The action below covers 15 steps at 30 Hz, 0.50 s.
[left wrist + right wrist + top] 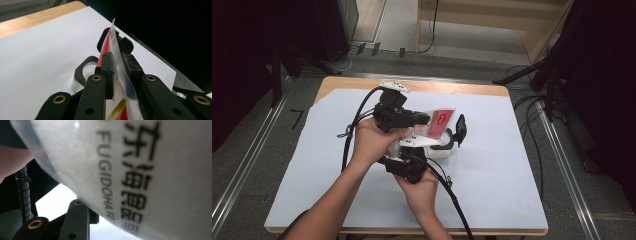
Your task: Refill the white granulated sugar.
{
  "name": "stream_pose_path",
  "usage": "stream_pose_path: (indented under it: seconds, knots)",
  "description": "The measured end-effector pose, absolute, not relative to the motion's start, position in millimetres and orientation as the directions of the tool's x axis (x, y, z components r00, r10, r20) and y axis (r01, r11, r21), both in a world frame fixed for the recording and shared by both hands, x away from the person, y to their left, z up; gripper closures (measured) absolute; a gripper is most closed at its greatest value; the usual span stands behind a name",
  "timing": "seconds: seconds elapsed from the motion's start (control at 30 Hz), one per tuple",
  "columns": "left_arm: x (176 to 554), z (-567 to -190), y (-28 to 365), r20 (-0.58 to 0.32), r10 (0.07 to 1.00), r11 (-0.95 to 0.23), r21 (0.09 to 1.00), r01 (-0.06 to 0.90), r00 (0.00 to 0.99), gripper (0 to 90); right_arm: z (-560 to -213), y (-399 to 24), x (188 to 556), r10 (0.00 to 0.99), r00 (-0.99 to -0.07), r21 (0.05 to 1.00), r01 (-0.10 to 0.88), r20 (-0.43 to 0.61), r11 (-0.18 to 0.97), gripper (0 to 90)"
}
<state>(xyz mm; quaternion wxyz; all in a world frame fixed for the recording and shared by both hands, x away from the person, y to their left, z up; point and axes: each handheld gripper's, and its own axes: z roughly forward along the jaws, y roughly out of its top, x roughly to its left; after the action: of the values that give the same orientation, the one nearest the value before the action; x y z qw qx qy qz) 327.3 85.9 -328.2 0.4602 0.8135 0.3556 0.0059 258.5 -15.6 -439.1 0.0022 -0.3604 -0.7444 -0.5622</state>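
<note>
Your left gripper point(117, 67) is clenched on the clear sealed edge of a red and white plastic food pouch point(439, 121), its pads pinching the film from both sides. You hold the pouch upright above the white sheet covering the wooden table point(492, 165), just over a small clear container with a black hinged lid point(451, 140). Your right gripper point(419, 145) sits just below, against the pouch's white printed face; whether its jaws grip the pouch, you cannot tell.
</note>
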Motion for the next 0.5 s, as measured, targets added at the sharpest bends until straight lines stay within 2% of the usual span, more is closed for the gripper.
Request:
stream_pose_path:
  seconds: [0.5]
  knots:
    - [325.0, -324.4, 85.5, -0.304, 0.591, -0.325, 0.759, 0.565, 0.747, 81.0, -436.6, -15.1, 257.9, 0.533, -0.740, 0.837, 0.538, 0.411, 0.101, 63.5]
